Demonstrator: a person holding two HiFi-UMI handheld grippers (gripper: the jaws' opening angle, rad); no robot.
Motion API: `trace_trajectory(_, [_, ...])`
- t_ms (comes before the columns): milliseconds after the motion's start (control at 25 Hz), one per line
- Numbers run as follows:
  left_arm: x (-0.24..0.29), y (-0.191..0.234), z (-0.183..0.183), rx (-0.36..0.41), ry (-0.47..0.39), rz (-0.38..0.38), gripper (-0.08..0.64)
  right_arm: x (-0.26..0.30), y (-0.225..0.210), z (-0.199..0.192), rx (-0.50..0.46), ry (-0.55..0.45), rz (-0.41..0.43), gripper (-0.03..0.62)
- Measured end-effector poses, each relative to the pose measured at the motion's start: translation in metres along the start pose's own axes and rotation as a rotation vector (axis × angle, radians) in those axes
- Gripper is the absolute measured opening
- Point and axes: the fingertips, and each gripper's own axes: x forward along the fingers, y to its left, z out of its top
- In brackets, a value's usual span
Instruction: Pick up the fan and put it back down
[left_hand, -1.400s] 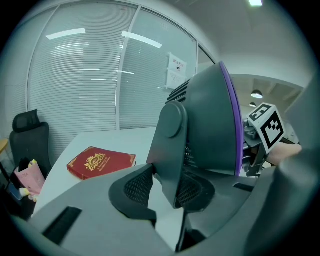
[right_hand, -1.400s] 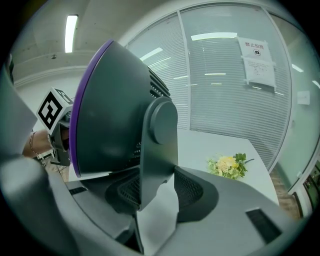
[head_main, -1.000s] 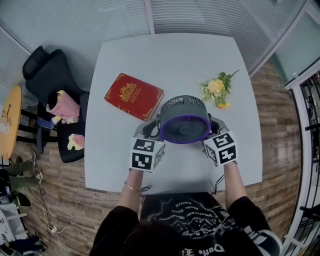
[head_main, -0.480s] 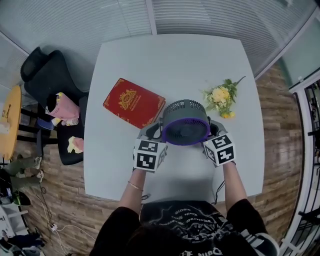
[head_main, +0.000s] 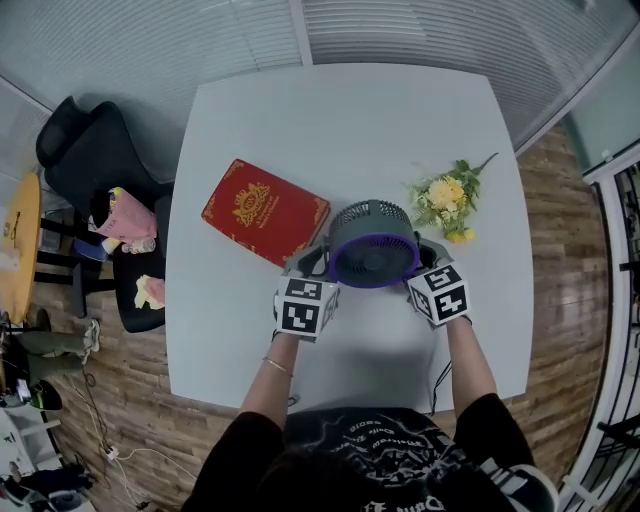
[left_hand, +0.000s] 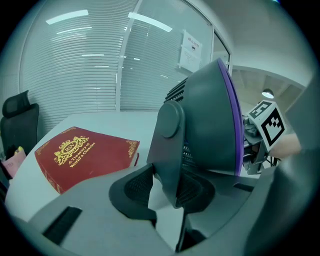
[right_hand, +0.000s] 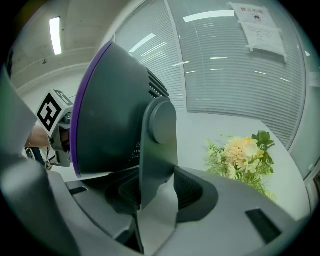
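Left gripper (left_hand: 165, 190) tight on fan (left_hand: 205, 120)

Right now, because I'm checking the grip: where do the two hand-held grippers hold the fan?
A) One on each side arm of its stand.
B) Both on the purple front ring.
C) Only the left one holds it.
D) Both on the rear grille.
A: the left hand-held gripper pinches one side arm of the fan, and the right hand-held gripper pinches the other side arm.

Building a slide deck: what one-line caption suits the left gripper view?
Left tongs grip the side bracket of the fan; a red book lies on the white table beyond.
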Motion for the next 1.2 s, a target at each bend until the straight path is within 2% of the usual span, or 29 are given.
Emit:
trace_trajectory(560, [0.034, 0.002, -0.014, -0.005, 0.017, 0.001, 0.115, 0.023, -0.020, -0.017, 0.014, 0.011, 0.017, 0.156])
trace_trajectory(1200, [0.042, 0.008, -0.022, 0.023, -0.031, 0.008, 0.117, 0.030, -0.021, -0.019, 0.005, -0.037, 0.016, 0.166])
